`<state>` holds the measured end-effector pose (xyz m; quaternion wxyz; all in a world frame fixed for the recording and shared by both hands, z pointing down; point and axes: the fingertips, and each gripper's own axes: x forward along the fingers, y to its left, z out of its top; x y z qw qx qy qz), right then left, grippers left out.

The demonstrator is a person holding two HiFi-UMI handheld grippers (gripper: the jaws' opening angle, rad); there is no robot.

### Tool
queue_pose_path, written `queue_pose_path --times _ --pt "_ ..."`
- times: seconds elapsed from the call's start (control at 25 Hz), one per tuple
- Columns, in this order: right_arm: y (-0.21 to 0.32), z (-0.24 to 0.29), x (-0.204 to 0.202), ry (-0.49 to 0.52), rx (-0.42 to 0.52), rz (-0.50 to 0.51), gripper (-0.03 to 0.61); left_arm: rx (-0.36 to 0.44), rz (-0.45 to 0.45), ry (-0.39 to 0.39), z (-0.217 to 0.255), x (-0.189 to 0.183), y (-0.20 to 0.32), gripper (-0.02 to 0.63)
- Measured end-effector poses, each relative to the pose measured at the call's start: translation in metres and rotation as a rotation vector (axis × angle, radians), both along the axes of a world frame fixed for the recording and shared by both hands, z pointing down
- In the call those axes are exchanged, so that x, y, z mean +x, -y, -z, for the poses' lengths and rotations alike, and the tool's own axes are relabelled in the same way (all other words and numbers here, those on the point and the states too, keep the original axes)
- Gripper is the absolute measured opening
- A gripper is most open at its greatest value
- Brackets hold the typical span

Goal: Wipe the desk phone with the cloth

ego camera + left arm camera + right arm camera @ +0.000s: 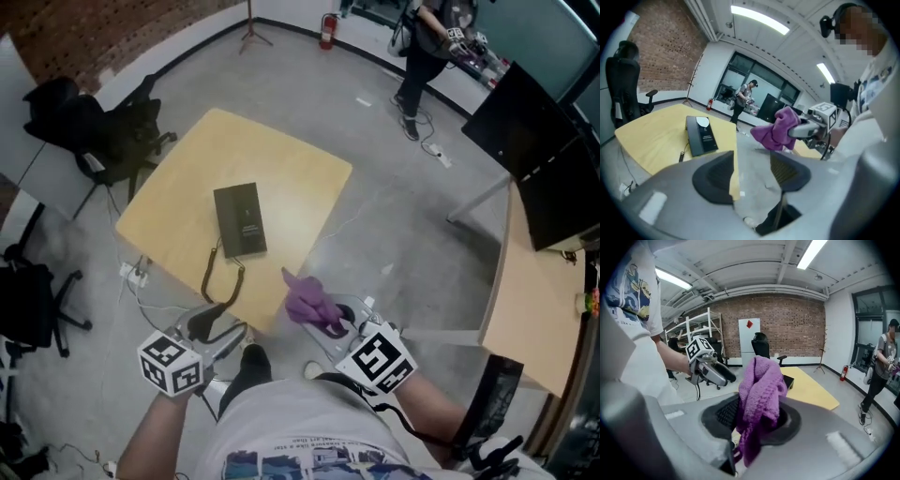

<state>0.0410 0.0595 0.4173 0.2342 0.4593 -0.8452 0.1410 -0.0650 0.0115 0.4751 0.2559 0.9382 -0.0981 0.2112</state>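
Head view: cloth in right gripper

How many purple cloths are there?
1. The purple cloth is clamped in the right gripper, near the yellow table. No other shows, though one could be hidden.
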Motion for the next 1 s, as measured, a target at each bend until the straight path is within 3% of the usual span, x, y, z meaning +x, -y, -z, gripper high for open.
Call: queue_pose_path --times 0.2,0.44,0.76,1.0 --pt "-0.055 -0.007 0.009 0.046 0.014 0.066 0.103 -0.014 0.063 -0.054 0.026 0.024 -0.074 0.215" --pt "-0.102 -0.013 0.003 0.052 0.029 0.154 0.103 -0.013 0.099 0.02 0.032 0.006 -0.146 0.143" --pt "-0.155 -0.002 0.0 0.009 0.066 0.123 0.103 0.044 0.05 0.008 0.051 -0.003 -0.196 0.124" --pt "-0.193 0.015 -0.033 -0.026 0.106 0.102 0.103 0.085 0.026 -0.051 0.069 -0.032 -0.236 0.124"
